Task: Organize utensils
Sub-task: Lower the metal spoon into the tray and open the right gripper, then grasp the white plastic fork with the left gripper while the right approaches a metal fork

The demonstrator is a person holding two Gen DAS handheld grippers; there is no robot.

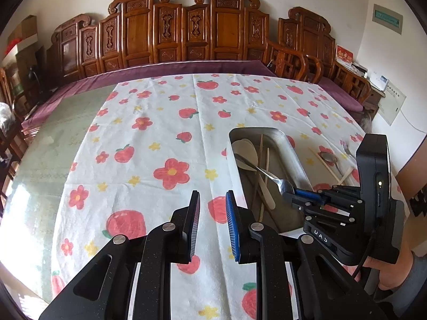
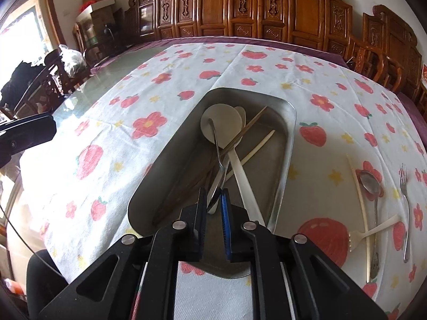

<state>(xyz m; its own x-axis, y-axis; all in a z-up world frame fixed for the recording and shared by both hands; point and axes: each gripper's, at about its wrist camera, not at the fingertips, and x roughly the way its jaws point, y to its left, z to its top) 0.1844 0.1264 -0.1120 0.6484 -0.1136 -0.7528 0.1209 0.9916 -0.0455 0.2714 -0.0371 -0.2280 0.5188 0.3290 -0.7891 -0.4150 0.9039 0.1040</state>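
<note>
A metal tray (image 2: 289, 144) (image 1: 293, 157) sits on the flowered tablecloth and holds a white ladle (image 2: 224, 125), chopsticks (image 2: 256, 148) and wooden utensils. My right gripper (image 2: 214, 200) (image 1: 289, 193) is shut on the bowl of a metal spoon (image 2: 216, 160) (image 1: 256, 169), holding it over the tray with its handle resting on the ladle. My left gripper (image 1: 212, 208) is open and empty above the cloth, left of the tray.
Right of the tray on the cloth lie a metal spoon (image 2: 371, 186), a metal fork (image 2: 405, 208), a white plastic fork (image 2: 373, 230) and a pale chopstick (image 2: 357, 186). Carved wooden chairs (image 1: 186, 32) stand behind the table. The glass tabletop (image 1: 48, 138) is bare at left.
</note>
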